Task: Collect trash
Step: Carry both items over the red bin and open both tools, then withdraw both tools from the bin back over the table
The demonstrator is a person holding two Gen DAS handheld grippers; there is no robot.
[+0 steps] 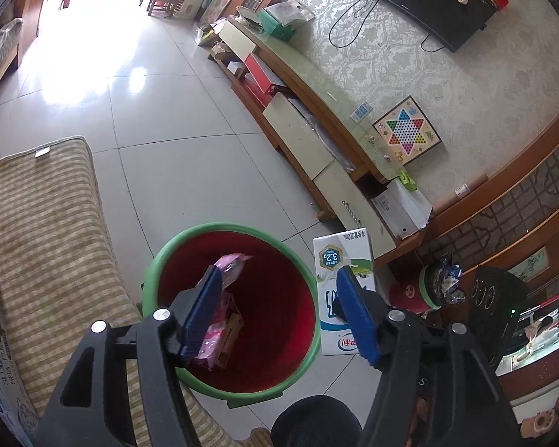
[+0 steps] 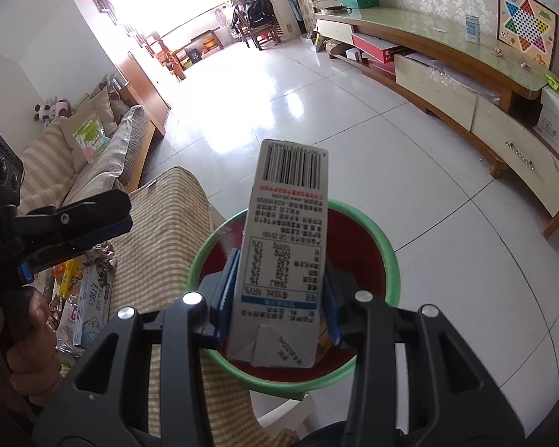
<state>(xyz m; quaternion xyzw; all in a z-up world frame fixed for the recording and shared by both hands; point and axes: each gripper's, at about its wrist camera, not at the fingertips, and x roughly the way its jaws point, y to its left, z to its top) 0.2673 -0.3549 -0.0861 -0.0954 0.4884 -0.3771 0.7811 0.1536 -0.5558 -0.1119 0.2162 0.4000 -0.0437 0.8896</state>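
A red bin with a green rim (image 1: 234,228) stands on the floor beside a striped mat; it also shows in the right wrist view (image 2: 382,240). Pink wrappers and a small carton (image 1: 227,320) lie inside it. My left gripper (image 1: 279,309) is open and empty, held above the bin. My right gripper (image 2: 279,298) is shut on a white milk carton (image 2: 285,246) and holds it over the bin. The same carton (image 1: 344,260) shows in the left wrist view at the bin's right. The left gripper shows at the left of the right wrist view (image 2: 78,234).
Striped mat (image 1: 44,231) left of the bin, with wrappers and boxes (image 2: 89,298) on it. A long low TV cabinet (image 1: 316,111) runs along the wall. A small red bin full of trash (image 1: 432,287) stands at right. Tiled floor beyond.
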